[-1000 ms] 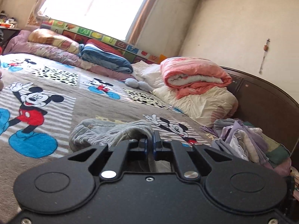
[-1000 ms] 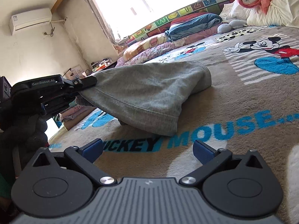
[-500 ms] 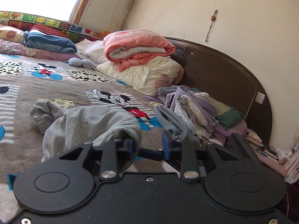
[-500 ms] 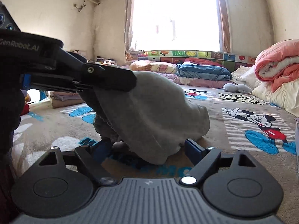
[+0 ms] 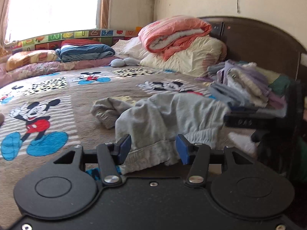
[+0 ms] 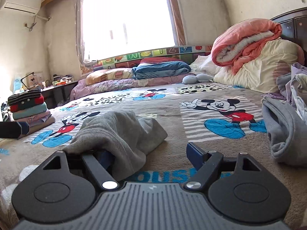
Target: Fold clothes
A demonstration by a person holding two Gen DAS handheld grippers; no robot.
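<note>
A grey knitted garment (image 5: 172,115) lies crumpled on the Mickey Mouse blanket (image 5: 57,88). Its ribbed hem sits between the blue pads of my left gripper (image 5: 153,148), whose jaws are opening and do not press on it. In the left wrist view my right gripper (image 5: 249,121) shows as a black body at the garment's right end. In the right wrist view the same garment (image 6: 119,130) drapes over the left finger of my right gripper (image 6: 148,153). That gripper's jaws are closing and its right fingertip (image 6: 193,153) is bare.
A heap of unfolded clothes (image 5: 245,84) sits by the dark headboard (image 5: 259,34), with another grey piece (image 6: 282,130) at its edge. A folded stack (image 6: 28,111) stands at the far left. Pink quilt on pillows (image 6: 247,46) and folded bedding (image 6: 161,67) line the back.
My left gripper, shut on the garment a second ago, has parted its jaws, and the garment has sunk onto the bed. My right gripper has come up against the garment with narrower jaws.
</note>
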